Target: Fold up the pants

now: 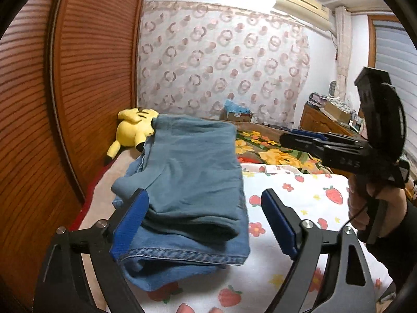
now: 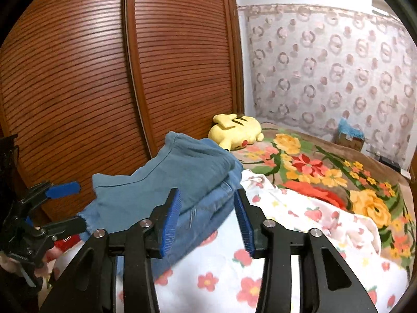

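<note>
Now | you're holding both grippers open, gripping nothing | folded jeans (image 1: 187, 182) are lying ahead-left of right gripper (image 2: 207, 219), nearer left gripper (image 1: 204, 221), long axis running away.

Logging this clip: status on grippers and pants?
Left gripper open, right gripper open, both empty. Folded pants stacked on strawberry sheet. Pikachu plush behind, clear.
</note>
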A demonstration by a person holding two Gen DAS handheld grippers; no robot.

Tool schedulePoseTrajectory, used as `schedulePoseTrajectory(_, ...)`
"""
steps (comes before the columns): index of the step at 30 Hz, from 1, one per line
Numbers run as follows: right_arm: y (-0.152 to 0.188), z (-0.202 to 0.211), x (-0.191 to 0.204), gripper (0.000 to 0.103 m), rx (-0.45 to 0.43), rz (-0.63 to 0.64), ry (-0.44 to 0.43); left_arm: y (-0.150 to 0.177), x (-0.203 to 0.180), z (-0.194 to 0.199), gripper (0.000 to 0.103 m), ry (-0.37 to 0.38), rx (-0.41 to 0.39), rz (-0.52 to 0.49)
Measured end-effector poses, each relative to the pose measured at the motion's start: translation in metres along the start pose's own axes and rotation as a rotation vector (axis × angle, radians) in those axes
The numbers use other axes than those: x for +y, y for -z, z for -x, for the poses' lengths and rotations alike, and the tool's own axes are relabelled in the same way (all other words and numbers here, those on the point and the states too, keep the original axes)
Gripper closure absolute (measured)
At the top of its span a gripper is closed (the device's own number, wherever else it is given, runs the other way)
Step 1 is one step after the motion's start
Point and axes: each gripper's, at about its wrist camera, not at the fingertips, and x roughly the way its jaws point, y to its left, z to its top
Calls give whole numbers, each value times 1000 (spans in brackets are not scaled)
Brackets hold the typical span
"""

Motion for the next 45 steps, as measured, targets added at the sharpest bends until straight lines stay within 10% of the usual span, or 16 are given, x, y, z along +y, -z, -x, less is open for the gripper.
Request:
schedulePoseTrajectory(3, 8, 24, 2, 44, -23, -16, 23, -2, -10, 9, 0, 6, -20, -14)
schedulePoseTrajectory(17, 57, 138, 46, 39, -94, -49, 201, -5, -60, 43, 0, 37, -68, -82)
schedulePoseTrajectory(24, 85, 186, 80, 18, -133, -70, 292, 5, -89, 58, 0, 81, -87, -126)
schedulePoseTrajectory(45, 114, 251, 139, 17, -139, -195, 477, 32, -145, 98, 0, 161, -68, -158)
